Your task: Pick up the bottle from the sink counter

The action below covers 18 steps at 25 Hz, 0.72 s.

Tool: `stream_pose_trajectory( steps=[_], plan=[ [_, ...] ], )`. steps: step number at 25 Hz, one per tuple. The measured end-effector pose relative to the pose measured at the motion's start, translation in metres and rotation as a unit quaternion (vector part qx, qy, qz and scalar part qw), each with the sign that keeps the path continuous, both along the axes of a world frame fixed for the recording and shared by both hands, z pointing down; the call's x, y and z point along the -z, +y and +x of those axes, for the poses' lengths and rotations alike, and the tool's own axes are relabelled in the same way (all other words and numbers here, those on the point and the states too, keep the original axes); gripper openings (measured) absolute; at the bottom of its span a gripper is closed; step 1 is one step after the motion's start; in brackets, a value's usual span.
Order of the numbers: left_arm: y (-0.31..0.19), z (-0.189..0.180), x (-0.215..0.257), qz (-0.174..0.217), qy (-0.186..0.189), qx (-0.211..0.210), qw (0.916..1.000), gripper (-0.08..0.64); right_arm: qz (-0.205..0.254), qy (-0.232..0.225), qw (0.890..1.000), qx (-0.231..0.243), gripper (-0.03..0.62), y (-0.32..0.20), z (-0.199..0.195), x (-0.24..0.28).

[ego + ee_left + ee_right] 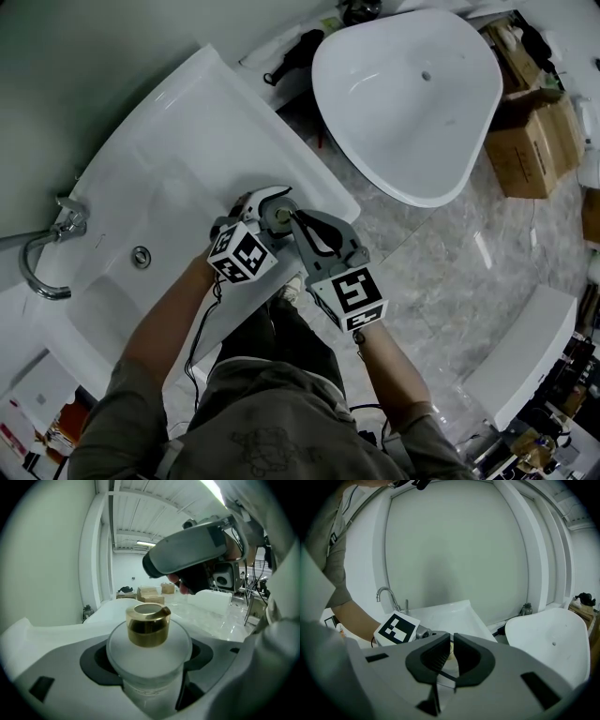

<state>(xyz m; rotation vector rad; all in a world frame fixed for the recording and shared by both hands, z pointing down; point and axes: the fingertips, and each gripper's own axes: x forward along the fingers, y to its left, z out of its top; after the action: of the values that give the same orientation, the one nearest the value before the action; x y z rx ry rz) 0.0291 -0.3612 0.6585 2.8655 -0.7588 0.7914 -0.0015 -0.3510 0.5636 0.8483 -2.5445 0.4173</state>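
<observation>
A frosted bottle (pixel 149 677) with a gold cap (pixel 148 624) sits upright between the dark pads (pixel 96 660) of my left gripper (pixel 150 660), which is shut on its body. In the head view the bottle (pixel 276 215) is over the front right part of the white sink counter (pixel 187 141). Whether it rests on the counter I cannot tell. My right gripper (pixel 451 641) is shut with nothing in it. Its tips (pixel 294 221) are just right of the bottle, close to the left gripper (pixel 267 220).
A chrome tap (pixel 47 253) and a drain (pixel 141 256) lie at the sink's left. A separate oval white basin (pixel 412 94) stands on the marble floor to the right, with cardboard boxes (pixel 530 141) beyond it. A white block (pixel 525 356) lies at the lower right.
</observation>
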Motion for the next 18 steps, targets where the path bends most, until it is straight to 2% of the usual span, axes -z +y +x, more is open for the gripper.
stream_pose_trajectory(
  steps=[5,7,8,13,18],
  plan=[
    [-0.001,0.000,0.000,-0.001,0.000,0.000,1.0000,0.325,-0.015,-0.005,1.000,0.017,0.048,0.003,-0.012,-0.011],
    [-0.001,0.000,0.000,-0.002,0.000,-0.001,1.0000,0.325,-0.019,0.000,1.000,0.025,0.132,0.004,-0.017,-0.017],
    [-0.001,0.000,0.000,-0.001,0.000,-0.002,1.0000,0.325,-0.019,0.003,0.999,0.027,0.144,0.004,-0.019,-0.020],
    [0.001,0.000,0.000,-0.001,0.000,-0.006,1.0000,0.325,-0.022,0.019,0.999,0.024,0.180,0.004,-0.023,-0.035],
    [0.000,-0.001,0.000,-0.001,-0.002,-0.006,1.0000,0.327,-0.011,0.026,0.999,0.027,0.179,0.003,-0.024,-0.040]
  ],
)
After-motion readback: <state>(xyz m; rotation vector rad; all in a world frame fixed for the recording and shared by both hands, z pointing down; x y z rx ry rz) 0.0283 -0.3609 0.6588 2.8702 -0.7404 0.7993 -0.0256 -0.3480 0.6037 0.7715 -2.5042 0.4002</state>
